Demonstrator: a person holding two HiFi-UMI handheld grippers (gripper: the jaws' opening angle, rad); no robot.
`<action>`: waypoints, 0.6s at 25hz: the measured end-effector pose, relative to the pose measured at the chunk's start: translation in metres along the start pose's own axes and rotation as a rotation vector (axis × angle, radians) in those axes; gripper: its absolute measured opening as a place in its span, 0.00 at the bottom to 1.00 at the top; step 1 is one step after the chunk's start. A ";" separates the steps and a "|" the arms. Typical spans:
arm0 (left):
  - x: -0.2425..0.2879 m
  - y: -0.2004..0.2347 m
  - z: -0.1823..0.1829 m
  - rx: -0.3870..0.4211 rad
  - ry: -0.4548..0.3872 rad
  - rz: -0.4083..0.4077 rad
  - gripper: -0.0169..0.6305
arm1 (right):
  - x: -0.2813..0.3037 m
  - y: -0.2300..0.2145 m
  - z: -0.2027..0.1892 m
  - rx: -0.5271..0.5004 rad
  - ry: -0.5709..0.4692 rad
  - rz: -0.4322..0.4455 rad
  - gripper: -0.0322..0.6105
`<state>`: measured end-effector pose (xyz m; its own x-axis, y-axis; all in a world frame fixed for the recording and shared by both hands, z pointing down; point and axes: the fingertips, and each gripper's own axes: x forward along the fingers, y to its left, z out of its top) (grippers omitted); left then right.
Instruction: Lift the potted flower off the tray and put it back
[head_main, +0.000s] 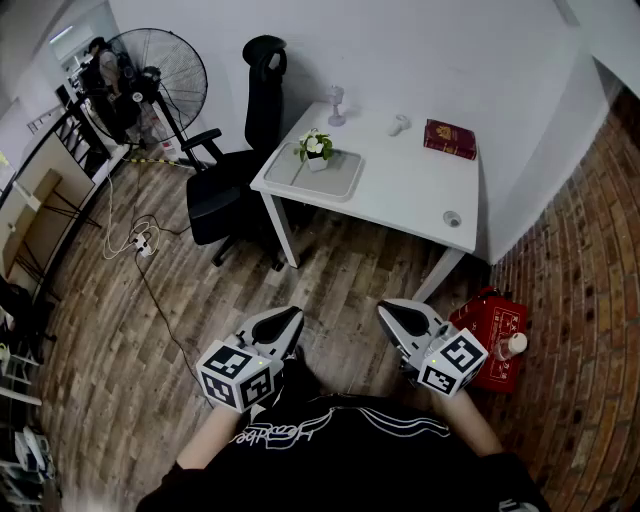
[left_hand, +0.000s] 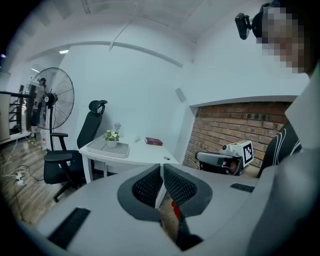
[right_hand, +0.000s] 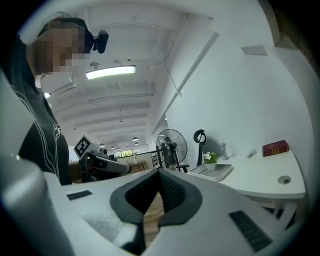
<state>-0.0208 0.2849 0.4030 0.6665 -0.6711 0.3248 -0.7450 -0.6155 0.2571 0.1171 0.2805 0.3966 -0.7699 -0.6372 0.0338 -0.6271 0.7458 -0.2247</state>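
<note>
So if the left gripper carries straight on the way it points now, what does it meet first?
Nothing stands close ahead of the left gripper. It aims slightly down at the near corner of the white table, so probably that corner's leg, or the wooden floor before it; depth is unclear.

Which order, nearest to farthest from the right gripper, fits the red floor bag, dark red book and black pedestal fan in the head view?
1. Red bag, on the floor beside the right gripper.
2. Dark red book, on the white table, far right side.
3. Black pedestal fan, far left corner.
</note>
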 end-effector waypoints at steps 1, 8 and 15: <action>-0.002 -0.002 0.002 0.004 -0.003 -0.002 0.09 | -0.002 0.001 0.000 -0.010 0.005 0.000 0.05; -0.009 -0.010 0.015 0.040 -0.017 -0.009 0.09 | -0.013 -0.002 0.013 -0.013 -0.028 -0.023 0.05; -0.007 -0.006 0.020 0.051 -0.017 -0.001 0.09 | -0.010 -0.011 0.022 -0.025 -0.059 -0.039 0.07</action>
<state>-0.0210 0.2849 0.3809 0.6680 -0.6770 0.3090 -0.7422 -0.6364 0.2103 0.1347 0.2745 0.3769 -0.7369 -0.6758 -0.0156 -0.6599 0.7242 -0.2002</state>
